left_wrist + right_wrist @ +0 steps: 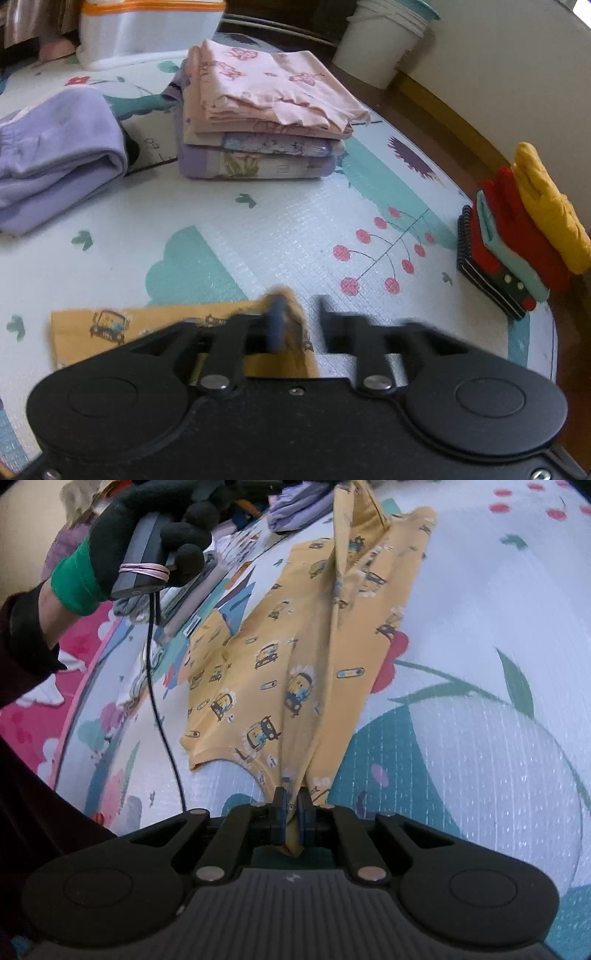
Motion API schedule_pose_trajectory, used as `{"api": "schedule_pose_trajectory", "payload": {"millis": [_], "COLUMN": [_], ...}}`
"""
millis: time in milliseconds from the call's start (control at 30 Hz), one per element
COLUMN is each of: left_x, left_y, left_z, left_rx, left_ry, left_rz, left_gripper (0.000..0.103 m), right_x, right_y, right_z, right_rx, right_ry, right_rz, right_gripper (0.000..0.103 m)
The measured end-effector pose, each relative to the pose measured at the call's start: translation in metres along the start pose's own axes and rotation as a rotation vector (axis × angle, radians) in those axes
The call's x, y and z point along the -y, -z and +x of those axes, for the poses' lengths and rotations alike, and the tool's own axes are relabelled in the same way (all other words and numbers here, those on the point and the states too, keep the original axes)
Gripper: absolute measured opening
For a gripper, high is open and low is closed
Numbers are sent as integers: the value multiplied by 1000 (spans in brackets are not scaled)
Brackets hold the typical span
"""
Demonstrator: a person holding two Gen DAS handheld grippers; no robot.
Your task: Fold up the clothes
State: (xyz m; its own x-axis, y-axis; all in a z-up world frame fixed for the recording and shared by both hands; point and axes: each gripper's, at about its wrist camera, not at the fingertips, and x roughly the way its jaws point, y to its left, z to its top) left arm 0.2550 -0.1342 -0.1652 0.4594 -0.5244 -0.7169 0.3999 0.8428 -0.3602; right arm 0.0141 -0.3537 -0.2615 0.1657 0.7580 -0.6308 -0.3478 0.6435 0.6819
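Yellow shirt [295,657] half on the mat [480,701], half hauled up into a ridge between two pinch points, likely so one side can swing over for a fold. Right gripper [291,812] clamped tight on the near edge, cloth bunched between the pads. Left gripper [301,314] at the far corner, jaws apart with a clear gap, shirt only against the left finger, too blurry to say if truly let go. Folded stack [266,122] and purple piece [55,155] parked further back, out of the way.
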Motion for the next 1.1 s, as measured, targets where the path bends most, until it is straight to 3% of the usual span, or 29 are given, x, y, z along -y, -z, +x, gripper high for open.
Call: {"api": "schedule_pose_trajectory", "payload": {"millis": [67,133,233,667,767,800,933,1100], "left_x": [-18,-34,-45,-22,-21,-19,-16,-10], "left_y": [0,5,18,30,29,29,29,23], "left_z": [-5,-2,11,45,55,58,62,42], "left_rx": [13,-3,-70,-116,-127,-133,-151,-81], "left_ry": [25,-3,-12,1,-13,-16,-2,3], "left_rz": [-56,-83,-81,189,223,244,249,253], "left_gripper": [40,38,38,31,19,6,1,0], "right_x": [3,5,8,7,6,6,7,9], "right_y": [-1,0,1,-2,-2,-2,-2,-1], "right_z": [0,-2,-2,-2,-1,-1,-2,-1], "right_rx": [2,3,5,-8,-9,-10,-10,-12], "right_ry": [-10,-16,-22,-18,-17,-17,-17,-23], "right_rz": [20,29,44,21,19,19,25,34], "right_gripper": [7,7,6,5,5,5,4,3]}}
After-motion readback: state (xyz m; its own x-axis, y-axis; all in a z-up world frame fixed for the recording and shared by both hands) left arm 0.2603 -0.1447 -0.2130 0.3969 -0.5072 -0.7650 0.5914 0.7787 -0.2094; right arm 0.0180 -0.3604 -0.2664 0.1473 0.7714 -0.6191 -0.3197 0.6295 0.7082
